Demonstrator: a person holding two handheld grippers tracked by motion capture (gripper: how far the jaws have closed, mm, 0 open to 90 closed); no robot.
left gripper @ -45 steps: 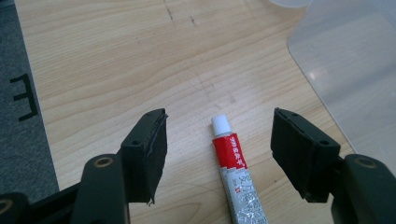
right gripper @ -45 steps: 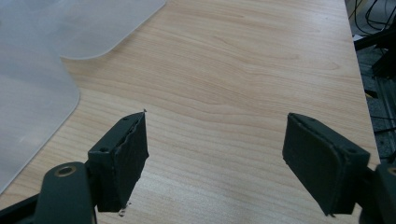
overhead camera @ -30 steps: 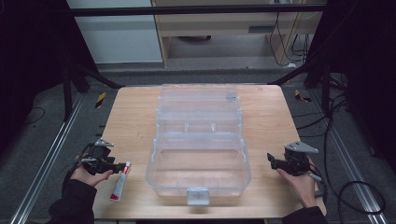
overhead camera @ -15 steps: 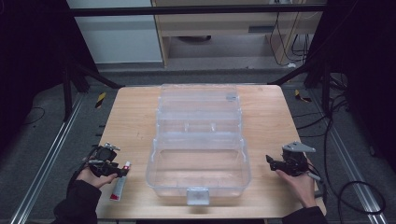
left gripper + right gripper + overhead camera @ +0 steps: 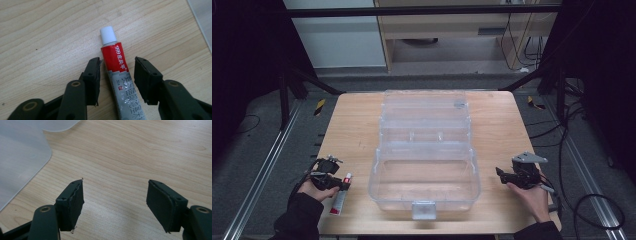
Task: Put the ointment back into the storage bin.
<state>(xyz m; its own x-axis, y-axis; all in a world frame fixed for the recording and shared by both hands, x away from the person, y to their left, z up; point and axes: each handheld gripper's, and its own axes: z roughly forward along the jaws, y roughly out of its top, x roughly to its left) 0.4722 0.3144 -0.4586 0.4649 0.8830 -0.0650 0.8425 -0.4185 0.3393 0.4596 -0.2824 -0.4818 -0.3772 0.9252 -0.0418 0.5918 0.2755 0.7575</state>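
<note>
Item: glue tube (image 5: 117,75), flat on worktop (image 5: 357,130) left of clear box (image 5: 424,170). Left tool (image 5: 117,76) astride tube, jaws closing, not yet clamped. Right tool (image 5: 115,200) apart, empty, jaws closing. Step: grasp. Next: squeeze, lift.

Tube (image 5: 339,198) left of box (image 5: 426,170) on table (image 5: 497,125)

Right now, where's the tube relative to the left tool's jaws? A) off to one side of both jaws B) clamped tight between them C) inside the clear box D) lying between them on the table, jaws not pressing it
D: in the left gripper view the red-and-silver tube lies on the table between the jaws of the left tool, with a gap showing on each side.
</note>
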